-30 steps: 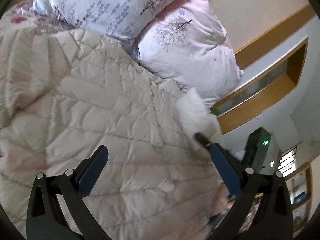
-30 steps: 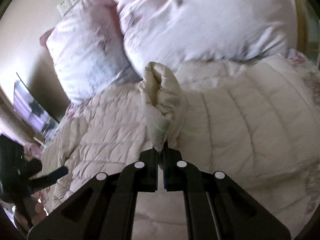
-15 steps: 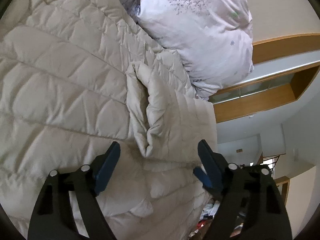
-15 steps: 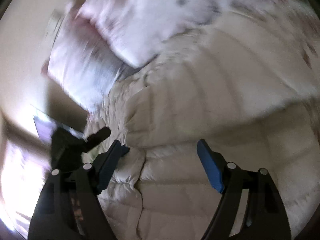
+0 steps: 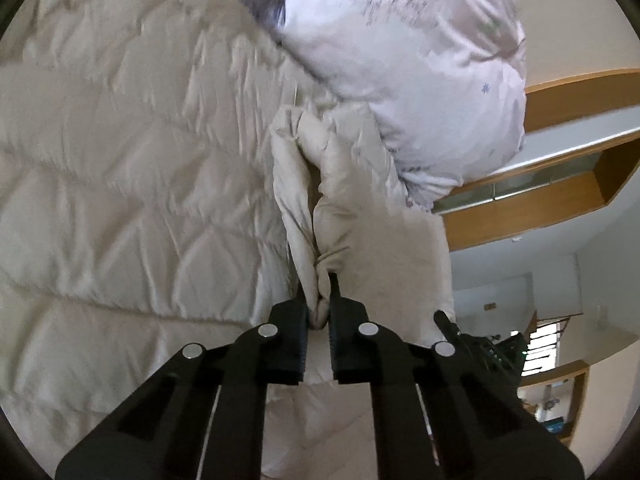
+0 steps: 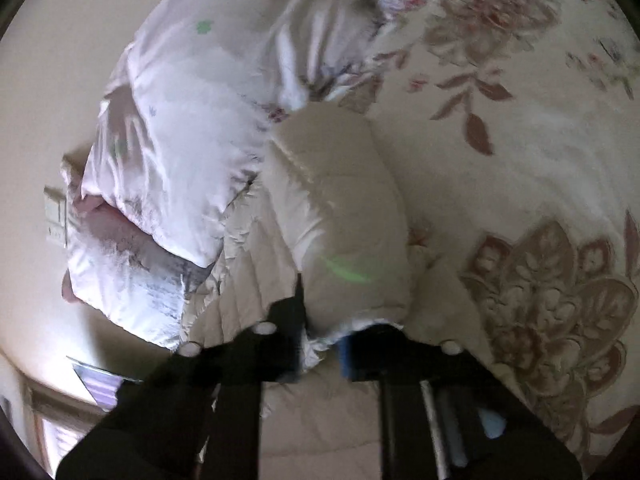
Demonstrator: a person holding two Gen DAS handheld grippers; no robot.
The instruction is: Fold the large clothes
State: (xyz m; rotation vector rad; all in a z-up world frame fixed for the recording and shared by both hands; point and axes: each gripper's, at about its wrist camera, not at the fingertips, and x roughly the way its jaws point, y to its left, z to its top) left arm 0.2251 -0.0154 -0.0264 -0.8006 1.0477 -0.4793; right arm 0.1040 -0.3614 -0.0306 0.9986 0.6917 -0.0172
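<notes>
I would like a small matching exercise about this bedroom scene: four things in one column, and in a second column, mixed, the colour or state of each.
Things:
1. quilted coat
2. pillow
3. bed cover
4. left gripper

Colour or state:
A. white with large dull red flowers and leaves
B. cream, puffy, stitched in panels
C. shut on a fold of cream fabric
D. pale pink with a fine branch print

Pairs: 1-B, 2-D, 3-A, 4-C

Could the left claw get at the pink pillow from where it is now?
Probably not right away. The left claw is shut on a bunched fold of the cream padded coat, so it is occupied. The pink pillow lies just beyond that fold with nothing else between, so it looks reachable once the coat is let go.
</notes>
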